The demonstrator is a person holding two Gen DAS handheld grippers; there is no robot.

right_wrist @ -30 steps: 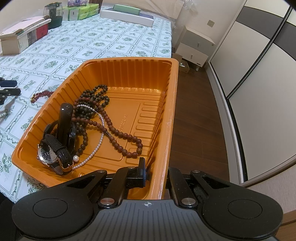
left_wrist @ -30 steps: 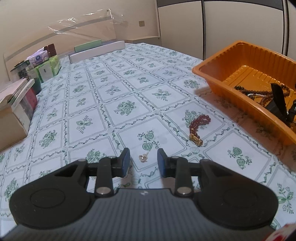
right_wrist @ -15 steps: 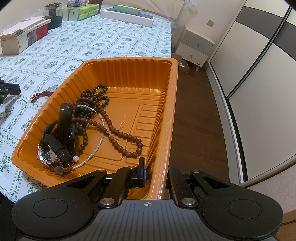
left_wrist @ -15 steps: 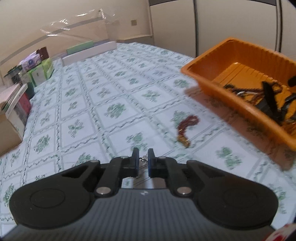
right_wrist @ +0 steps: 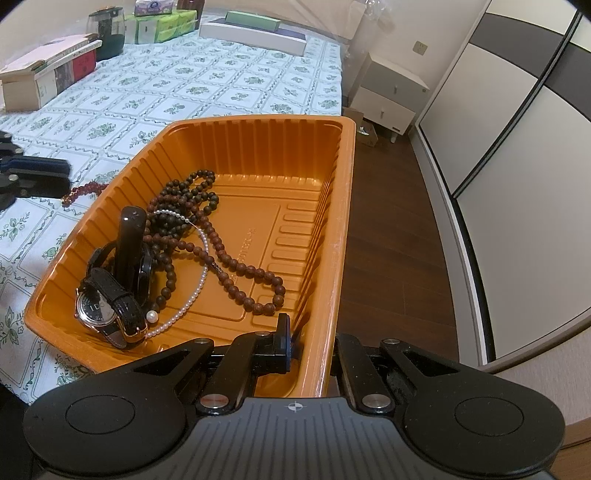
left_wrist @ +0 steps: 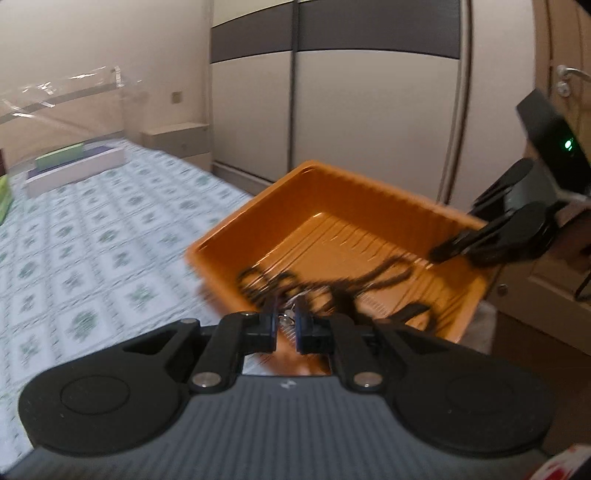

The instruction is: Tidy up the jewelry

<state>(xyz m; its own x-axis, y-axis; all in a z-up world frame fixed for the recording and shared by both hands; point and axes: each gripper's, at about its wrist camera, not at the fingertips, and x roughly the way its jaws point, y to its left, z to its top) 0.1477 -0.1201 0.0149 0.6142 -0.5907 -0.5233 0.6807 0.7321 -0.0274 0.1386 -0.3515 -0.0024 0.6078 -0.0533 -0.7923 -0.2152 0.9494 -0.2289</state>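
Note:
My left gripper [left_wrist: 287,306] is shut on a small pale trinket [left_wrist: 287,316], held in the air just before the near wall of the orange tray [left_wrist: 332,206]; this view is blurred. The tray [right_wrist: 258,147] holds a black-strapped watch [right_wrist: 103,310], dark bead strands [right_wrist: 192,206] and a pearl strand [right_wrist: 195,288]. My right gripper [right_wrist: 312,332] is shut on the tray's corner wall, one finger inside and one outside; in the left wrist view the right gripper [left_wrist: 439,254] shows on the tray's far rim. A red bead bracelet [right_wrist: 85,190] lies on the cloth beside the tray, near the left gripper [right_wrist: 64,171].
The tray sits at the edge of a surface under a green-flowered cloth [right_wrist: 221,74]. Boxes [right_wrist: 51,74], a dark jar [right_wrist: 107,33] and tissue packs [right_wrist: 162,22] line the far side. A white bedside cabinet [right_wrist: 391,99], wooden floor and wardrobe doors [left_wrist: 369,122] lie beyond.
My left gripper closed on the small trinket lying on the cloth, then lifted it and swung right toward the tray. The right gripper kept its hold on the tray.

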